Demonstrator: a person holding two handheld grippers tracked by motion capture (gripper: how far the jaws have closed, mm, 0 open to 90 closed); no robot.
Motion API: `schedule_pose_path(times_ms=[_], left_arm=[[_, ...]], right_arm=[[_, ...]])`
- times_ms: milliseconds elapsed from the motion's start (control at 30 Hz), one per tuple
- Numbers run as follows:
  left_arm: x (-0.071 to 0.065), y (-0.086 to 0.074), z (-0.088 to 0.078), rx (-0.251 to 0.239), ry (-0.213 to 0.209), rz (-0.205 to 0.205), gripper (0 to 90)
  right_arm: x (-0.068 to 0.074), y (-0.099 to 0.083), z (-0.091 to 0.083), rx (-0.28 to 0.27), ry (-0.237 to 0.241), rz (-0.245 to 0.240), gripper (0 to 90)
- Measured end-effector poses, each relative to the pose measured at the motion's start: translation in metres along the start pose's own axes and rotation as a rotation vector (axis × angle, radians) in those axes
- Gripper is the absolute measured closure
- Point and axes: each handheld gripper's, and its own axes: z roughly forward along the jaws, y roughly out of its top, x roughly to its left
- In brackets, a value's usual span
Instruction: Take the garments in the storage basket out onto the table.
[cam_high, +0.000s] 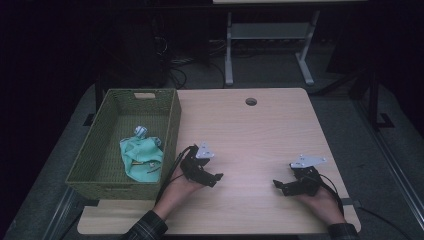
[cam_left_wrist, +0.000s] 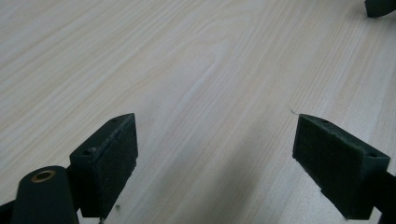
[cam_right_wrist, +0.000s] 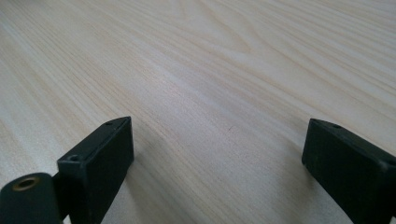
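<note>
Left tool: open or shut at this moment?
Open. In the left gripper view the left tool has its two black jaws standing wide apart, with bare table between them and nothing gripped.

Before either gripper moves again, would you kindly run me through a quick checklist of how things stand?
1. Left gripper open, nothing between its jaws: ok.
2. Right gripper open, nothing between its jaws: ok.
3. Both grippers apart from each other over bare table: ok.
4. Teal cloth lying inside the green basket: ok.
5. Small round item beside the cloth, what it is: cannot tell.
</note>
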Motion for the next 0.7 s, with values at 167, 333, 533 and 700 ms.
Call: schedule_pose_path(times_ms=[167, 333, 533, 700], left_arm=[[-0.001, 0.003, -0.004, 0.001, -0.006, 0.001, 13.5], [0.0, 0.005, -0.005, 0.015, -0.007, -0.002, 13.6], [0.0, 0.009, -0.009, 0.011, -0.014, 0.001, 13.5], [0.0, 0.012, -0.012, 0.009, -0.025, -0.001, 13.5]], right_arm=[[0.0, 0.0, 0.0, 0.0, 0.0, 0.0, 8.6], [0.0, 0.0, 0.0, 0.0, 0.0, -0.001, 8.6], [0.0, 0.0, 0.0, 0.0, 0.0, 0.0, 8.6], [0.0, 0.0, 0.0, 0.0, 0.002, 0.003, 8.6]])
